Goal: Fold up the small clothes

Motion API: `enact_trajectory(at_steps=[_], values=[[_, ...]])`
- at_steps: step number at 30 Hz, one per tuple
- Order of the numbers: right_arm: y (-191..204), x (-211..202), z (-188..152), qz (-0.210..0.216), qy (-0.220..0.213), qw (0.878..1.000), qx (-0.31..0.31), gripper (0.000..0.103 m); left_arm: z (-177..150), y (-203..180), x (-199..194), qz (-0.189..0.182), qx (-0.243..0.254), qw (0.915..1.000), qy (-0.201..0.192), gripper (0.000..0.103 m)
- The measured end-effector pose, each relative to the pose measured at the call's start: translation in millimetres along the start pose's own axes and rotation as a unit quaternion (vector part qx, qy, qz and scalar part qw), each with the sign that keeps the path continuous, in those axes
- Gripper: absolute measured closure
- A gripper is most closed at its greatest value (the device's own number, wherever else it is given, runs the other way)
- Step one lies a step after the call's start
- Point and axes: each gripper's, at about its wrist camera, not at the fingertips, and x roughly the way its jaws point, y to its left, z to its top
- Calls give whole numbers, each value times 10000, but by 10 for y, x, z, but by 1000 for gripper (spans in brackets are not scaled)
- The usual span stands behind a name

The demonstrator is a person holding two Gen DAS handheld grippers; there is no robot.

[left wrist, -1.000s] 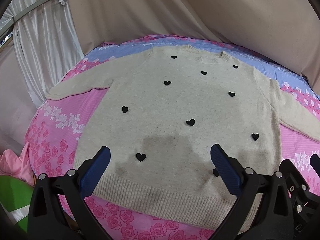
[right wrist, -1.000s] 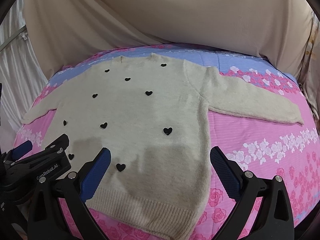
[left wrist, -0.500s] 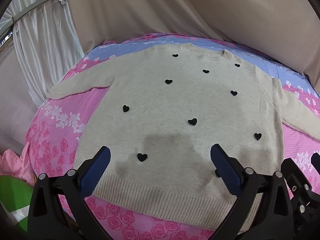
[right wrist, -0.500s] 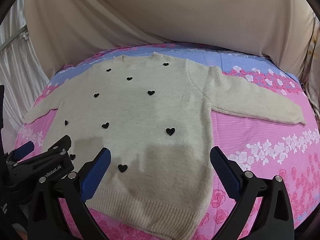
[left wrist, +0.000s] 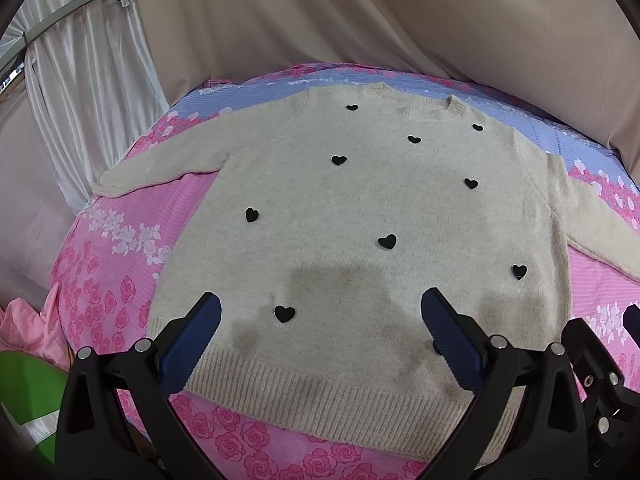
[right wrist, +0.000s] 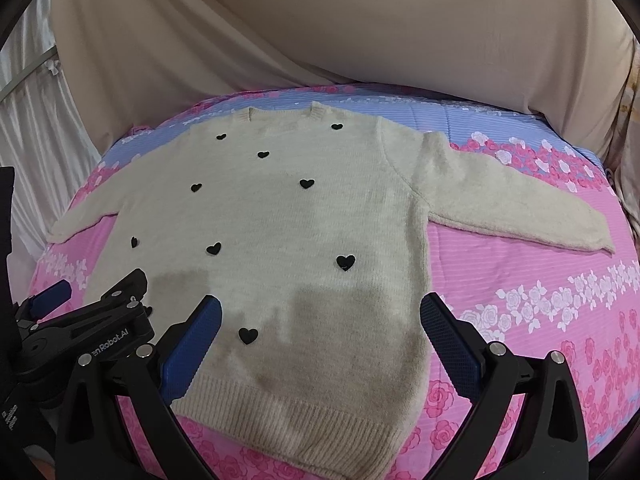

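A cream knit sweater [left wrist: 360,208] [right wrist: 288,216] with small black hearts lies flat, front up, on a pink and blue floral bedsheet [left wrist: 120,264] [right wrist: 540,288]. Both sleeves are spread out to the sides, the collar at the far end, the ribbed hem nearest me. My left gripper [left wrist: 320,320] hovers open above the hem's middle, nothing between its blue pads. My right gripper [right wrist: 320,320] hovers open above the lower right part of the sweater, also holding nothing. The left gripper's body [right wrist: 100,328] shows at the left edge of the right wrist view.
Beige draped cloth [right wrist: 320,32] rises behind the bed. White curtains [left wrist: 80,80] hang at the left. A pink garment [left wrist: 28,328] and a green object [left wrist: 24,392] lie off the bed's left edge. Bare sheet stretches to the right of the sweater.
Both views have shifted only slightly; the sweater sits a touch higher and more to the right in frame. The sweater itself has not moved and both grippers stay open.
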Motion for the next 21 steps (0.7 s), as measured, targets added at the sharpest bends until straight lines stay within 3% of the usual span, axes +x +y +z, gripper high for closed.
enact_trajectory(at_steps=[21], values=[[14, 36, -9, 23, 38, 10000, -1, 5, -10, -27, 33, 0, 16, 10000, 24, 5]])
